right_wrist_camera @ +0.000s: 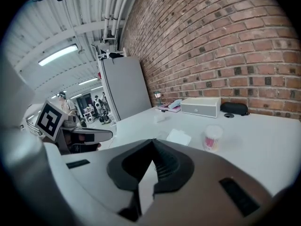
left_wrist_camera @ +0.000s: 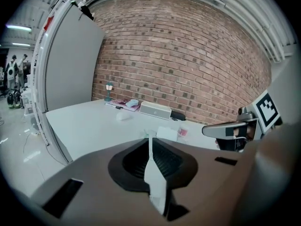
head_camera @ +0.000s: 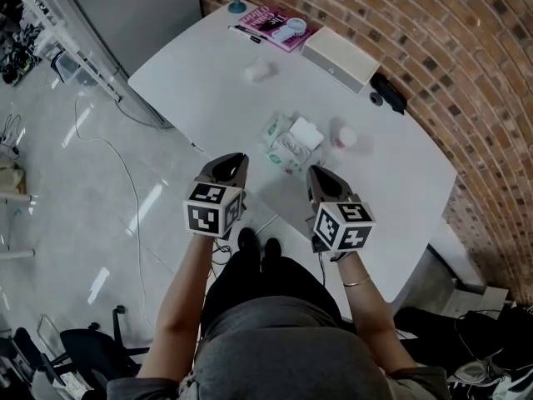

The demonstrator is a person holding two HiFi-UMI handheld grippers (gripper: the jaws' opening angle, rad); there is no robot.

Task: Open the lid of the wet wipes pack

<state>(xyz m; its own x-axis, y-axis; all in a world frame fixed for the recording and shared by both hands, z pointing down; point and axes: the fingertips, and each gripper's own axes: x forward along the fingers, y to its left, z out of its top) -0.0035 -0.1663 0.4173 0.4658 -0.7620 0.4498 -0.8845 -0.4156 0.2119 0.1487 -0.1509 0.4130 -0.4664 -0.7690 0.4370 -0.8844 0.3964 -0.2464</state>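
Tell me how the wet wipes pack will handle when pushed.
The wet wipes pack looks like soft film, so it would probably dent rather than resist. It lies flat on the smooth white table, so it may slide unless held.

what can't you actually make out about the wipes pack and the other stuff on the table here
Wipes pack: head view, too small to tell whether its lid is shut or up; left gripper view, mostly hidden behind the left tongs.
Small cup: label too small in the head view, blurred in the right gripper view.
Pink booklet: print too small in every view.
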